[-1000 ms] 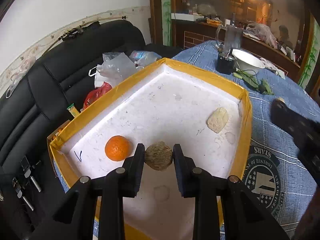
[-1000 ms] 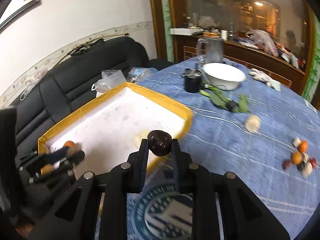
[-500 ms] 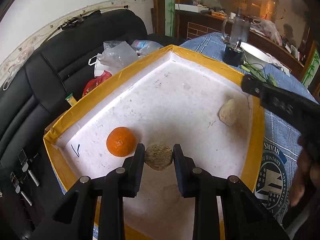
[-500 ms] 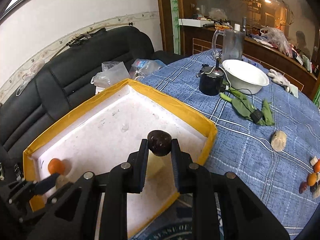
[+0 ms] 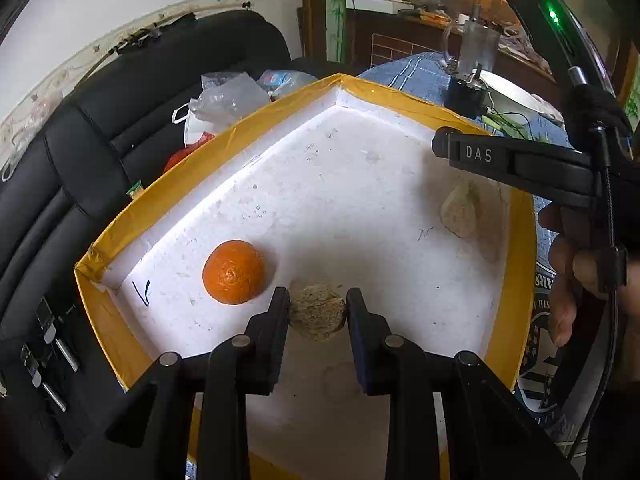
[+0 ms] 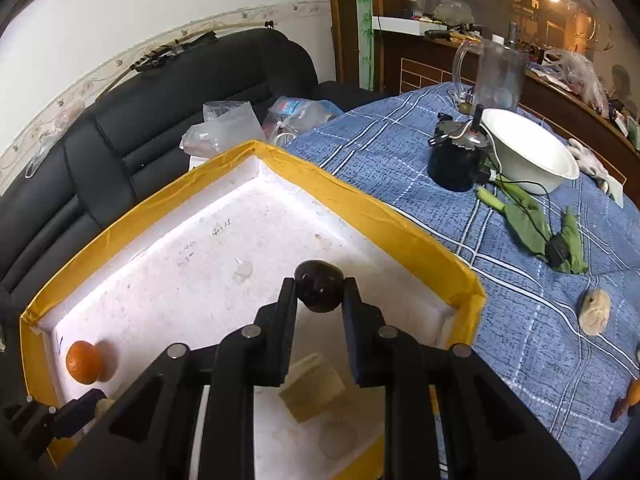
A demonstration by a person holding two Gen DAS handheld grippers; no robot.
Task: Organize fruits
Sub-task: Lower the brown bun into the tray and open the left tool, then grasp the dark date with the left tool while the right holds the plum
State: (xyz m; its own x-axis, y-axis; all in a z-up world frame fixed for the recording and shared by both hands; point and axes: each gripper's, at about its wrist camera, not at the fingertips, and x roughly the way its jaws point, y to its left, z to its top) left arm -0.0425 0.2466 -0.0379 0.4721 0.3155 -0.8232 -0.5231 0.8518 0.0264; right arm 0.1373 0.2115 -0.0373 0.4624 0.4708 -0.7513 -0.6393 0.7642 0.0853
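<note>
Over the yellow-rimmed tray (image 5: 516, 248), your left gripper (image 5: 318, 312) clamps 1 tan fruit (image 5: 317, 312) beside the orange (image 5: 234, 272); your right gripper (image 6: 320, 292) pinches 1 dark, possibly wrinkled fruit (image 6: 319, 286).

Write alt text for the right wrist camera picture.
The right gripper holds a dark round fruit above a white foam tray with a yellow rim, where an orange lies. The tray sits on a blue checked tablecloth.
</note>
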